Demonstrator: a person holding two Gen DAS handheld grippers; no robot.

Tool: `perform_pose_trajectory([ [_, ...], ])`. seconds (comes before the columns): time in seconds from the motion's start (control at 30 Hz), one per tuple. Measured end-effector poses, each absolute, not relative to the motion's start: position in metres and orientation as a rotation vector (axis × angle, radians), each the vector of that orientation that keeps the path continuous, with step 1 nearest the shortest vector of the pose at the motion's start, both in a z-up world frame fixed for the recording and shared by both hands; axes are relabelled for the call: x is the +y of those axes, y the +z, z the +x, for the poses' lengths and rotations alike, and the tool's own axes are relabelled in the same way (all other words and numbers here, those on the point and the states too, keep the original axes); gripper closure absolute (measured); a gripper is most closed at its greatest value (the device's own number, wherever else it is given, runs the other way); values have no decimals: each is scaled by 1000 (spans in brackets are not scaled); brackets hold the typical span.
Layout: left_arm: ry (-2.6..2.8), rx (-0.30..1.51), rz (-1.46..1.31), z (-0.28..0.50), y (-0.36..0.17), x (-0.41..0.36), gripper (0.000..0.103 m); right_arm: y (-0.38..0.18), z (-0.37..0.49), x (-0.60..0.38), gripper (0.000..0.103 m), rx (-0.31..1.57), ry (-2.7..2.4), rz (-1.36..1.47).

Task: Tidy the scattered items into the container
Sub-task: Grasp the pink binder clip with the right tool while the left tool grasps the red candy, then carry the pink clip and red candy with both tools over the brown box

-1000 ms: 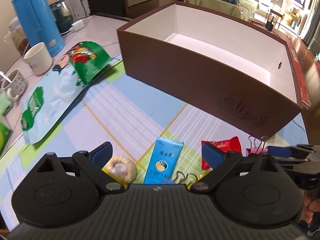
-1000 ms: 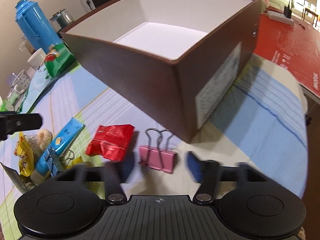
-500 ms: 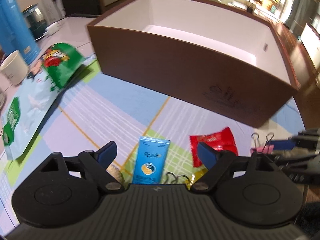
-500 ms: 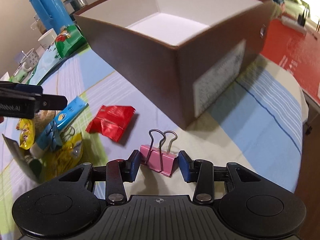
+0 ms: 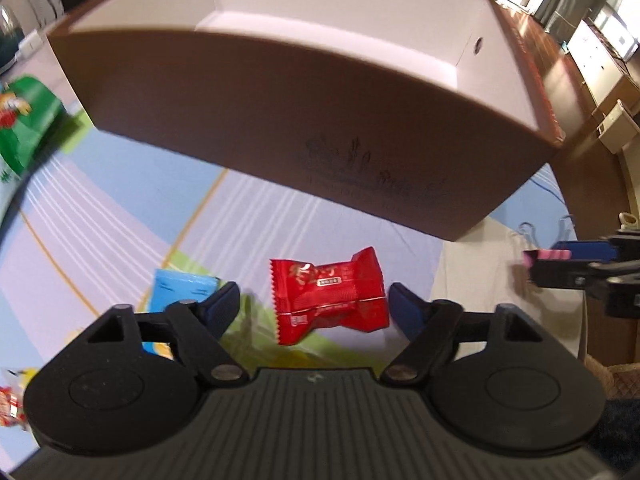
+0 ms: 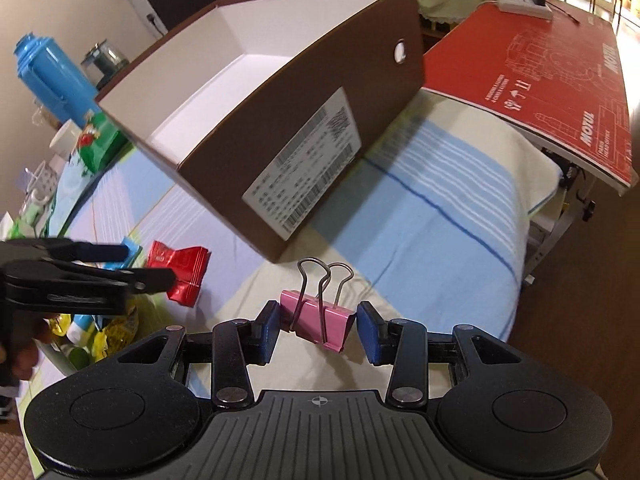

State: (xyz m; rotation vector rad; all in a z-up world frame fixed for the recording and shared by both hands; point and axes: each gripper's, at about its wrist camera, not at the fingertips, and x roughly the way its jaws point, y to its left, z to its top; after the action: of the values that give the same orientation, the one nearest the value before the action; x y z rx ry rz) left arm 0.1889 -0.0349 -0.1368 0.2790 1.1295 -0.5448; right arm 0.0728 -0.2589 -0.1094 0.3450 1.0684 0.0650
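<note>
The brown box (image 5: 280,112) with a white inside stands open on the striped cloth, also seen from its labelled end as the box (image 6: 360,80). My left gripper (image 5: 314,310) is open, low over the cloth, with a red candy packet (image 5: 328,292) lying between its fingers. A blue sachet (image 5: 180,288) lies just left of it. My right gripper (image 6: 318,334) is shut on a pink binder clip (image 6: 318,320), wire handles pointing forward, near the box's corner. In the left wrist view the right gripper (image 5: 560,262) holds the pink clip (image 5: 546,255) at the right edge.
A green snack bag (image 5: 20,136) lies at the left. A blue thermos (image 6: 48,76) and a white cup (image 6: 66,140) stand beyond it. Yellow packets (image 6: 108,332) sit under the left gripper (image 6: 140,266). A red board (image 6: 540,80) lies right of the box.
My left gripper moved right, from over the blue sachet to around the red candy packet. My right gripper closed in around the pink clip and swung right with it.
</note>
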Motion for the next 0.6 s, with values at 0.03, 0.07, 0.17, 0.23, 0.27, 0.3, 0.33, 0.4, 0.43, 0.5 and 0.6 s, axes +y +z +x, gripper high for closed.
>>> perform_pose_trajectory([
  [0.03,-538,1135,276,189,-141,-37,36,-109,72,-261,62,1067,68,349],
  [0.07,-531,1141,274,190,-145,-38,37,-108,71,-263,62,1065,71,353],
  [0.17,-533,1108,312,183,-148,-44,40,-108,69,-266,62,1063,83,355],
  [0.23,-543,1093,325,178,-148,-48,44,-107,67,-268,62,1062,91,357],
  [0.27,-548,1085,332,175,-148,-49,47,-107,66,-269,62,1061,96,355],
  [0.3,-553,1078,339,173,-148,-51,59,-106,65,-270,62,1059,101,352],
  [0.33,-555,1071,346,170,-147,-52,65,-106,64,-271,62,1057,107,348],
  [0.4,-554,1058,363,165,-145,-56,68,-102,63,-275,62,1048,122,335],
  [0.43,-554,1051,372,162,-144,-58,69,-100,63,-277,62,1044,130,328],
  [0.5,-556,1042,382,156,-140,-61,70,-97,62,-281,62,1035,146,314],
  [0.6,-556,1025,373,146,-128,-63,71,-91,61,-286,62,1022,170,292],
])
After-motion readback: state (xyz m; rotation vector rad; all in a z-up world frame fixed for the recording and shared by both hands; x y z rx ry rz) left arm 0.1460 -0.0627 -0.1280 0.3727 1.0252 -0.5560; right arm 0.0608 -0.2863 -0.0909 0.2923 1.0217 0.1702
